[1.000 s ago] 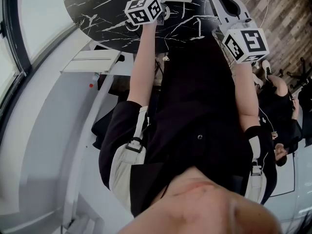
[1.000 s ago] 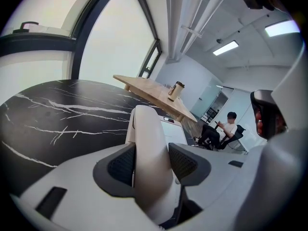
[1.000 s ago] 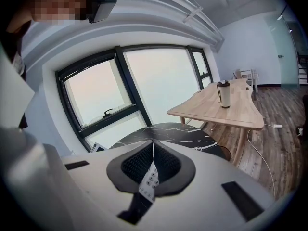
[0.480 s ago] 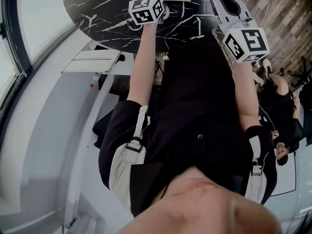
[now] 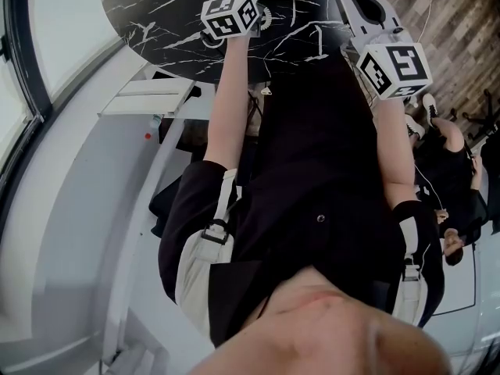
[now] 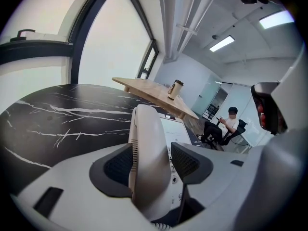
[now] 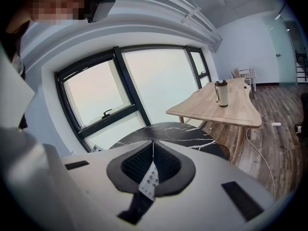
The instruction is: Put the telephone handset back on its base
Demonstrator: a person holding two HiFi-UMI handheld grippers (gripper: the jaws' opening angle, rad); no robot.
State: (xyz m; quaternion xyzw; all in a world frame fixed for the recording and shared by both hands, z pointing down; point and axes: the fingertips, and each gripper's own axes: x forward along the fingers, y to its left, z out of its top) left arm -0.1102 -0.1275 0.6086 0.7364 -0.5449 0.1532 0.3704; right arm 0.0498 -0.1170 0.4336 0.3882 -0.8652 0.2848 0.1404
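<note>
Now | white plastic telephone handset [image 6: 147,143] lay along the left side of its white keypad base [image 6: 177,137] | left tongs [image 6: 153,161] had just been opening, pads astride the handset | right tongs [image 7: 153,163] closed pad to pad | best withdrawn straight back, without nudging the handset.

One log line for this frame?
left gripper: jaws just opening, handset between | handset: on base | right gripper: jaws shut, empty

The handset [image 6: 147,162] looks smooth matt plastic, the tabletop [image 6: 57,119] black veined stone.
</note>
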